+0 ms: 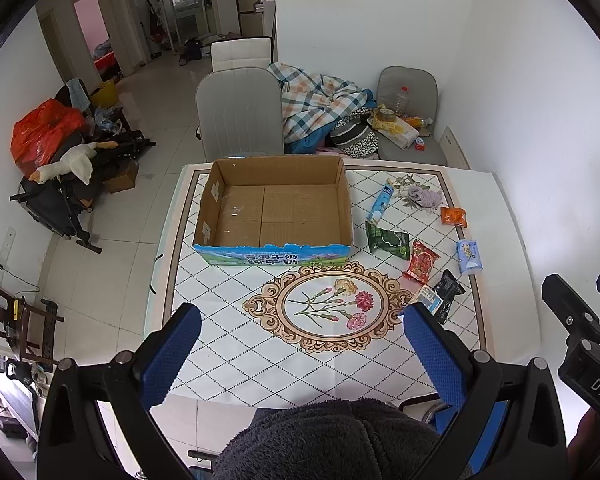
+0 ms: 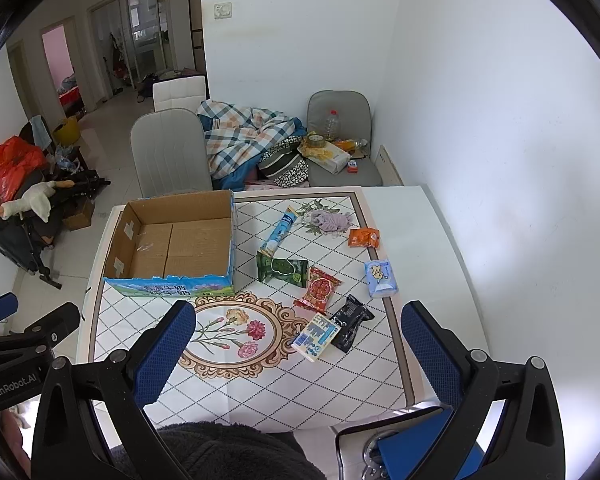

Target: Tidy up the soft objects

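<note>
Your worktop (image 2: 384, 364) fills mid-frame, with the empty cardboard box (image 2: 172, 240) at centre left. Soft packets lie right of it: green pouch (image 2: 282, 270), red snack packet (image 2: 318, 290), blue tissue pack (image 2: 380, 278). Both your left gripper (image 1: 300, 356) and right gripper (image 2: 298, 354) hover with fingers wide apart, holding nothing. Sorting looks unstarted; next, reach for a packet.

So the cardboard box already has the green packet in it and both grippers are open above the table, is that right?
Not quite. The cardboard box holds no packet; the green packet lies on the table just right of it, as the right wrist view shows. Both the left gripper and right gripper are open.
</note>
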The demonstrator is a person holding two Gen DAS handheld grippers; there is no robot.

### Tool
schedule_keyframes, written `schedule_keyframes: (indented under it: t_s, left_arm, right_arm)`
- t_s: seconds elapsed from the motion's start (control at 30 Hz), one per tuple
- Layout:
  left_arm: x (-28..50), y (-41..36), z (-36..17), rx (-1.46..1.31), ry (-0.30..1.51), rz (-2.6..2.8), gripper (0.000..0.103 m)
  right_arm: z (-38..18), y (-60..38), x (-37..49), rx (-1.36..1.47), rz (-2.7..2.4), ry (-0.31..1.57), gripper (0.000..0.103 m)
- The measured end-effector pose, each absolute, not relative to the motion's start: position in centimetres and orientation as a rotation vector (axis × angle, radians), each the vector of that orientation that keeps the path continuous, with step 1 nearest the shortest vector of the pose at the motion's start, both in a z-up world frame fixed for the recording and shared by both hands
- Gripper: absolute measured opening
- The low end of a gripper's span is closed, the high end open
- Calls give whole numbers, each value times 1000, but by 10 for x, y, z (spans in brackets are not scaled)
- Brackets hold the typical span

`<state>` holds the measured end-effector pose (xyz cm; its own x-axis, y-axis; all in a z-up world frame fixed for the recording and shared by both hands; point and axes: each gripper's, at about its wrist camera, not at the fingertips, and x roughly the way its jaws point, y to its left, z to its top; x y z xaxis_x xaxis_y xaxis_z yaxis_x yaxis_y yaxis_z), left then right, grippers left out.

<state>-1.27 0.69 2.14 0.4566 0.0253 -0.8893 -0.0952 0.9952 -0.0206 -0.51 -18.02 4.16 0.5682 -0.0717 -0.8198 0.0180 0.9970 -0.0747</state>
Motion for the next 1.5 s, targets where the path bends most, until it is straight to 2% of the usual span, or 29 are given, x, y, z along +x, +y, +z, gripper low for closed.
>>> schedule_keyframes:
  t_s: [0.37, 0.53, 0.7, 0.93, 1.13, 1.27, 1.37, 1.4, 1.47, 1.5]
  left_arm:
    - [-4, 7, 16, -68, 1099, 64, 103]
    - [24, -5, -8, -35, 1106, 35, 103]
    - [67, -47, -70, 100, 1194, -84, 103]
    - [112, -147, -184, 223, 1384, -329, 103]
    - [137, -239, -304, 349, 1567, -440, 103]
    - [143, -273, -370, 446, 1667, -438, 103]
    - [144, -284, -399, 469, 1691, -435, 94]
    - [145, -287, -406, 466, 1700, -442, 86]
    - [142, -285, -418, 464, 1725, -440, 64]
    - [142, -278, -421, 441, 1741, -425, 63]
  right_arm:
    - [40, -178, -2, -45, -46, 974, 103]
    - [12, -199, 15, 13, -74, 1051, 103]
    - [-47, -249, 43, 96, -149, 1191, 103]
    - [-168, -336, 63, 234, -255, 1390, 103]
    - [-271, -398, 71, 335, -358, 1512, 103]
    - [-310, -422, 69, 371, -405, 1559, 103]
    - [-328, -430, 65, 402, -410, 1588, 103]
    - [-332, -431, 66, 408, -407, 1593, 103]
    - [-340, -433, 67, 421, -405, 1605, 103]
    - [-344, -433, 69, 434, -400, 1611, 103]
